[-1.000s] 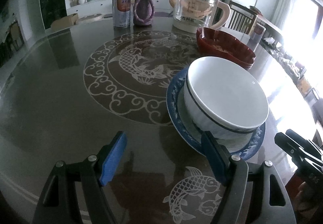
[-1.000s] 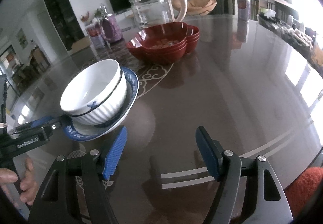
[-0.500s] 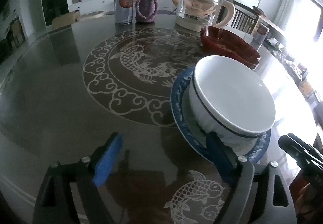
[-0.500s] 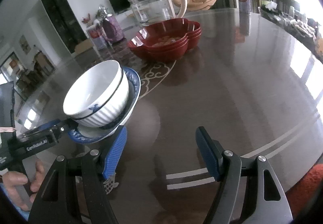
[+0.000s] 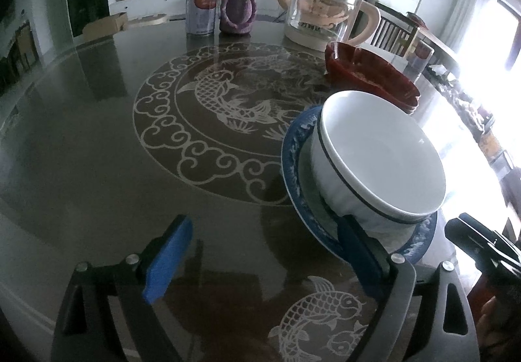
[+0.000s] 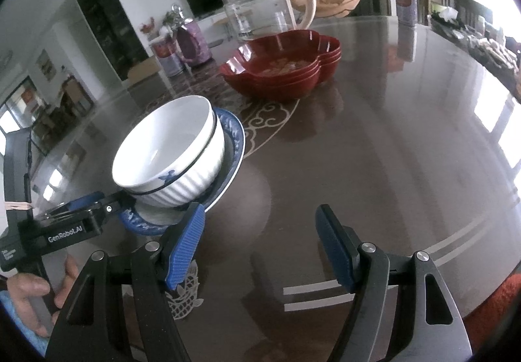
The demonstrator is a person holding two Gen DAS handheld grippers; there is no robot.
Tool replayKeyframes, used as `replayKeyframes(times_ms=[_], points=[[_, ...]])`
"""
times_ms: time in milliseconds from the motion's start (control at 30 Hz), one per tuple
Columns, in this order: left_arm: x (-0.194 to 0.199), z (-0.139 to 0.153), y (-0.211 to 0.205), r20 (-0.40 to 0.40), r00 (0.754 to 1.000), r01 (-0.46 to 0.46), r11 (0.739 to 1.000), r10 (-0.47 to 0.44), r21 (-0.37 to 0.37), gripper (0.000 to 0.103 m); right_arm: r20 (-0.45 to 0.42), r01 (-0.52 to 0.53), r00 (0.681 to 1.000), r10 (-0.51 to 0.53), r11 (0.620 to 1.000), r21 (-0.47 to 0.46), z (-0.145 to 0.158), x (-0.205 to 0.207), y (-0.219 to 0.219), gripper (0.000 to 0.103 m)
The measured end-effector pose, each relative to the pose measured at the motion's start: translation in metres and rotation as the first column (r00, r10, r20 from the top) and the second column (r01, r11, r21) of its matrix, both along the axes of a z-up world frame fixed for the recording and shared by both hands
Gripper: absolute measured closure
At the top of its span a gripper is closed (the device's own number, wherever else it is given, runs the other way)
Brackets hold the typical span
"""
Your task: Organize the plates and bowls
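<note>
A white bowl (image 5: 381,153) with a dark band below its rim stands on a blue-patterned plate (image 5: 293,160) on the dark glossy table. My left gripper (image 5: 263,251) is at the plate's near edge. Its jaws are opening, and only bare table shows between them. Its right finger (image 5: 358,251) overlaps the plate's near rim. In the right wrist view the same bowl (image 6: 162,147) and plate (image 6: 234,134) lie at the left, with the left gripper (image 6: 81,215) beside the plate's rim. My right gripper (image 6: 260,248) hangs open over bare table, right of the plate.
A stack of red lobed bowls (image 6: 283,68) stands behind the plate, and a glass kettle (image 6: 260,10) beyond it. A can (image 5: 201,8) and a purple jar (image 5: 237,10) stand at the far edge. A hand (image 6: 29,290) holds the left gripper.
The left gripper's fingers have spread wider apart at the plate's near rim. Bowl and plate stay put. The right gripper has not moved.
</note>
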State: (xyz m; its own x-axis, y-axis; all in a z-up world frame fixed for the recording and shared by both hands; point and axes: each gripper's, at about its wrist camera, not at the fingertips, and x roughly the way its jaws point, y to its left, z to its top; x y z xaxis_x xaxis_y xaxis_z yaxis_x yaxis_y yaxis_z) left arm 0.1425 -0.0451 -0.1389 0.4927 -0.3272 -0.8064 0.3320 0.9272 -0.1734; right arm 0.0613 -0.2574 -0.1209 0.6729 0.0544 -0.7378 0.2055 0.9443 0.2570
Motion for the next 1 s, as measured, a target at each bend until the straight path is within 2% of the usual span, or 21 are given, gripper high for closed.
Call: replayKeyframes(times_ms=[533,633,767,833,933,967,1000], points=[[0.003,-0.002,-0.003,-0.013,1.000,0.012,1.000,-0.012,-0.006,0.017,-0.017,-0.023,1.000,0.023,1.000,0.018,-0.002,0.025,0.001,0.029],[0.005,-0.004,-0.005,-0.031,0.999,0.020,0.999,-0.021,-0.033,0.027,-0.056,-0.037,0.998,0.037,0.999,0.000,-0.011,0.037,0.002,0.030],[0.006,-0.006,-0.005,-0.044,0.999,0.028,0.996,-0.031,-0.082,0.036,-0.044,-0.035,0.998,0.037,0.997,0.063,-0.019,0.040,-0.005,0.034],[0.006,-0.008,-0.004,-0.057,0.998,0.031,0.992,-0.038,-0.123,0.041,-0.032,-0.044,0.998,0.047,0.996,0.077,-0.019,0.041,-0.004,0.040],[0.007,-0.007,-0.007,-0.074,0.995,0.053,0.984,-0.066,-0.170,0.062,-0.021,-0.085,0.996,0.088,0.991,0.106,-0.016,0.044,0.000,0.066],[0.007,-0.005,-0.009,-0.076,0.994,0.065,0.982,-0.080,-0.180,0.073,-0.025,-0.099,0.994,0.103,0.989,0.108,-0.015,0.047,0.003,0.075],[0.007,-0.004,-0.011,-0.078,0.993,0.076,0.980,-0.091,-0.184,0.076,-0.032,-0.104,0.994,0.108,0.990,0.095,-0.013,0.048,0.006,0.077]])
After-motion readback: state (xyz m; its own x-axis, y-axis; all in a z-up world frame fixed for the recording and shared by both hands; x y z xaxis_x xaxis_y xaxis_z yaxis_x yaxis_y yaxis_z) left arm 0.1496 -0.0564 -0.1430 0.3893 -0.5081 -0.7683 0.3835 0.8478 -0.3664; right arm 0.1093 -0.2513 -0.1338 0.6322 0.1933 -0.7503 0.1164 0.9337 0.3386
